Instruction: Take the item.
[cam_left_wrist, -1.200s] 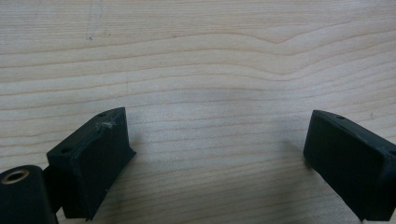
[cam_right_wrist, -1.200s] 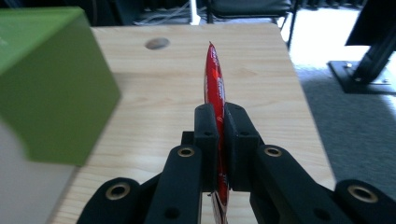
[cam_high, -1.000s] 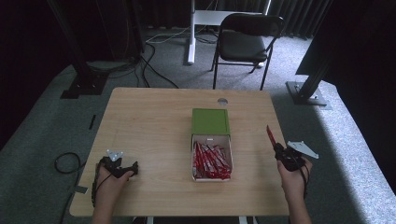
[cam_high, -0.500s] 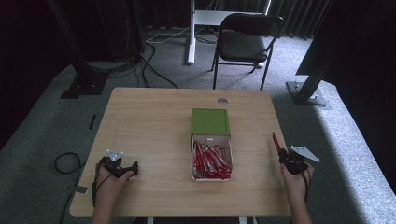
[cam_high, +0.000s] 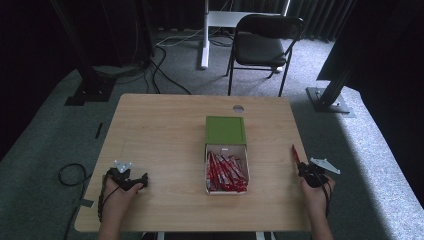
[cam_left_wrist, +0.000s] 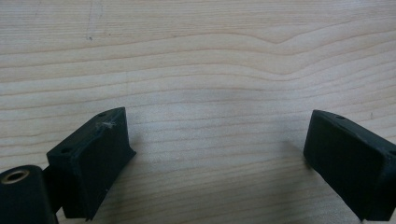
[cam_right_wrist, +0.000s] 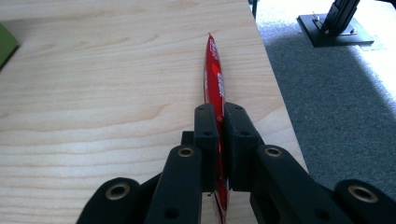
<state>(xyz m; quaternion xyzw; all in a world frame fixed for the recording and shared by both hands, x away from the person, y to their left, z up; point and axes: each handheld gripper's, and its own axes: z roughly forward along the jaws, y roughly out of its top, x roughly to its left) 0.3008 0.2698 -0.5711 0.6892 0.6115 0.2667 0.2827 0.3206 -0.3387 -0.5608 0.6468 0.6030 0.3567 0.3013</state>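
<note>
Meanwhile, right gripper (cam_right_wrist: 218, 140) clamps one red sachet (cam_right_wrist: 214, 70) at desk (cam_high: 165, 130) edge, right of open box (cam_high: 226, 167); many left inside. Left gripper (cam_left_wrist: 219, 154) wide, empty.

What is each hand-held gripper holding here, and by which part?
The right hand-held gripper pinches a red sachet at its near end; the rest sticks out forward. The left hand-held gripper holds nothing, jaws apart over the table.

The high view looks forward and down over the whole table (cam_high: 165, 130) from the person's side. The left gripper view sits close above bare wood (cam_left_wrist: 196, 60), facing down. The right gripper view looks low along the table's right edge (cam_right_wrist: 268, 60), also seen from above.
</note>
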